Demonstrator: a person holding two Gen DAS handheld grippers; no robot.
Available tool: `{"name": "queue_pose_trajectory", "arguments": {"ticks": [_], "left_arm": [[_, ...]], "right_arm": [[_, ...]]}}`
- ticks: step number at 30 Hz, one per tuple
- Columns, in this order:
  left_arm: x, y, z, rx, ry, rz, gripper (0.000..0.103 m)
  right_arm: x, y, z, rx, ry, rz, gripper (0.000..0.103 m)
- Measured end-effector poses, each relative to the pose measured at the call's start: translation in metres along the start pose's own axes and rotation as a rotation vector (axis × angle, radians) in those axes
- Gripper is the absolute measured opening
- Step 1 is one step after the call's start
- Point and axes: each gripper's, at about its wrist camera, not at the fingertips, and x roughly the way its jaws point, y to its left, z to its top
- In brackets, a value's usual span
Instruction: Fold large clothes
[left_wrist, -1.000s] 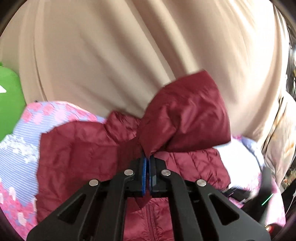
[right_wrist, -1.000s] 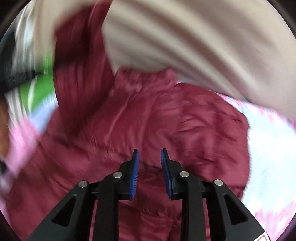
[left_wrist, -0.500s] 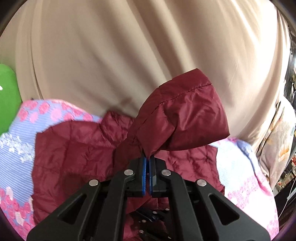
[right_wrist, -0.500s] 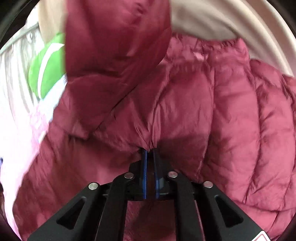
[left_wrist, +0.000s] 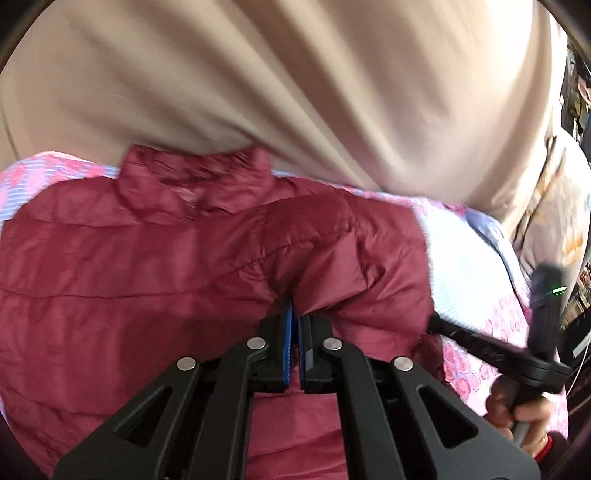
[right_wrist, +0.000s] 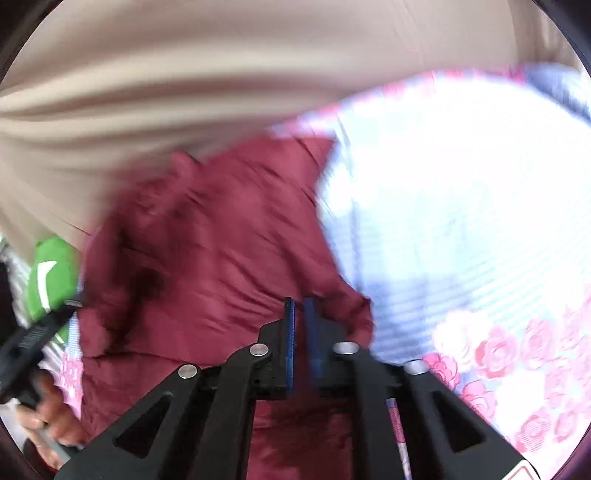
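Note:
A maroon puffer jacket (left_wrist: 129, 266) lies spread on the floral bed sheet (left_wrist: 476, 280), collar toward the beige curtain. My left gripper (left_wrist: 295, 314) is shut on a folded-over sleeve (left_wrist: 351, 258) of the jacket, held low over the jacket body. The jacket also shows, blurred, in the right wrist view (right_wrist: 207, 266). My right gripper (right_wrist: 300, 314) has its jaws a narrow gap apart over the jacket's right edge, with nothing seen between them. It also shows in the left wrist view (left_wrist: 436, 325) at the jacket's right side.
A beige curtain (left_wrist: 295, 92) hangs right behind the bed. A green item (right_wrist: 51, 273) lies at the left past the jacket. The rose-patterned sheet (right_wrist: 461, 221) stretches to the right of the jacket. The left gripper's body (right_wrist: 33, 336) and hand show at left.
My left gripper has brought the sleeve down from raised to low over the jacket body. My right gripper was shut on jacket fabric, now stands slightly parted, and has swung right toward the sheet.

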Motion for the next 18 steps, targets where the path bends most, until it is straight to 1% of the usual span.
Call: {"name": "queue_pose_trajectory", "arguments": {"ticks": [1, 2, 3, 4, 5, 6, 7, 8, 9, 10, 11, 12, 13, 14, 15, 16, 17, 18], "left_arm": [[0.011, -0.006, -0.003, -0.003, 0.038, -0.016, 0.013], [0.023, -0.009, -0.008, 0.002, 0.084, -0.020, 0.023], [0.029, -0.009, -0.013, 0.010, 0.103, 0.000, 0.023], [0.029, -0.006, -0.018, 0.010, 0.099, 0.010, 0.024], [0.025, 0.000, -0.021, 0.003, 0.088, 0.001, 0.030], [0.014, 0.011, -0.025, -0.026, 0.077, -0.019, 0.037], [0.003, 0.022, -0.028, -0.058, 0.068, -0.039, 0.056], [-0.009, 0.035, -0.030, -0.099, 0.054, -0.060, 0.073], [-0.028, 0.055, -0.033, -0.160, 0.026, -0.080, 0.076], [-0.042, 0.072, -0.034, -0.186, 0.013, -0.112, 0.076], [-0.058, 0.092, -0.034, -0.218, -0.001, -0.110, 0.076], [-0.068, 0.105, -0.032, -0.236, -0.014, -0.088, 0.076], [-0.078, 0.122, -0.031, -0.255, -0.034, -0.049, 0.076], [-0.089, 0.143, -0.030, -0.270, -0.057, 0.014, 0.076], [-0.093, 0.159, -0.029, -0.282, -0.068, 0.063, 0.076], [-0.097, 0.174, -0.029, -0.298, -0.078, 0.122, 0.072], [-0.100, 0.189, -0.030, -0.313, -0.081, 0.180, 0.061], [-0.099, 0.206, -0.031, -0.331, -0.072, 0.226, 0.056]], "right_arm": [[-0.006, 0.006, 0.003, -0.004, -0.023, 0.036, 0.019], [-0.010, 0.011, 0.005, 0.007, -0.035, 0.083, 0.030], [-0.011, 0.015, 0.007, 0.017, -0.038, 0.122, 0.036], [-0.011, 0.018, 0.009, 0.018, -0.038, 0.144, 0.044], [-0.010, 0.020, 0.009, 0.011, -0.037, 0.153, 0.046], [-0.007, 0.025, 0.009, -0.014, -0.033, 0.152, 0.047], [-0.007, 0.028, 0.008, -0.033, -0.029, 0.144, 0.050], [0.001, 0.032, 0.007, -0.053, -0.016, 0.133, 0.053], [0.003, 0.037, 0.003, -0.059, -0.007, 0.130, 0.054], [0.008, 0.043, -0.002, -0.060, 0.005, 0.128, 0.054], [0.015, 0.045, -0.004, -0.057, 0.018, 0.130, 0.054], [0.022, 0.054, -0.006, -0.058, 0.035, 0.131, 0.054], [0.031, 0.059, -0.009, -0.062, 0.051, 0.126, 0.054], [0.043, 0.067, -0.010, -0.072, 0.066, 0.108, 0.054], [0.045, 0.072, -0.012, -0.079, 0.066, 0.080, 0.049], [0.049, 0.079, -0.012, -0.092, 0.057, 0.061, 0.021], [0.047, 0.090, -0.010, -0.121, 0.043, 0.066, 0.005], [0.040, 0.099, -0.009, -0.141, 0.015, 0.070, 0.005]]}}
